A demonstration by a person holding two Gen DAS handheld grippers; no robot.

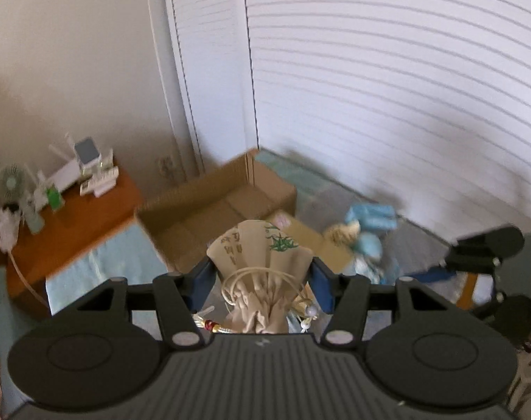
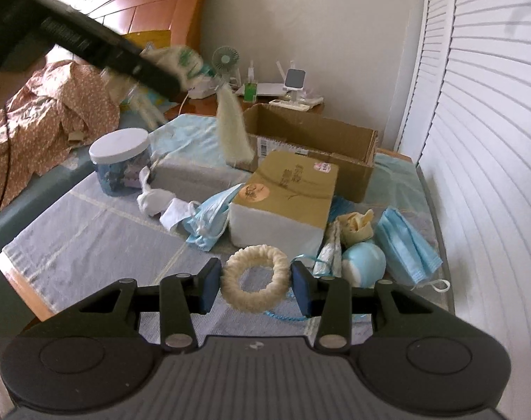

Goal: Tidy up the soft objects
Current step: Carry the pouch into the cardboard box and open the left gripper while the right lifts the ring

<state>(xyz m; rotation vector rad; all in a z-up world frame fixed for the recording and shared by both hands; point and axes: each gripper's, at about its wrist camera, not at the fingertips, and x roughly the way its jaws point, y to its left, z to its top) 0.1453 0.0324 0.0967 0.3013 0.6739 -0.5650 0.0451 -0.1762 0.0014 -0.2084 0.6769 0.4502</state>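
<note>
1. The left gripper [image 1: 260, 274] is seen partly open, its blue pads pressed against the sides of a beige cloth pouch [image 1: 262, 266] printed with green leaves and dark characters; a cream cord is looped round the pouch's neck.
2. The right gripper [image 2: 255, 285] is seen set fairly narrow, its pads closed on a cream fuzzy ring [image 2: 254, 280], which is gripped at both sides.
3. Both grippers are angled downward. In the right wrist view the left gripper is seen raised at the upper left, above the bed, with the pouch and a pale tassel [image 2: 232, 133] hanging from it, blurred.
4. A bed [image 2: 90, 224] with a pale blue and grey checked cover is seen below the ring.
5. Just beyond the ring lie a round pale blue soft ball [image 2: 363, 262], a stack of blue face masks [image 2: 405, 241], a crumpled mask [image 2: 209, 220] and a gold-topped box [image 2: 286, 196].
6. Further back stand a white-lidded jar [image 2: 120, 161] and an open cardboard box [image 2: 318, 147], which is seen right ahead of the pouch in the left wrist view.
7. Behind these a wooden nightstand [image 1: 76, 217] carries a small fan [image 2: 225, 59] and a router; slatted white doors [image 2: 493, 105] close the right side.
</note>
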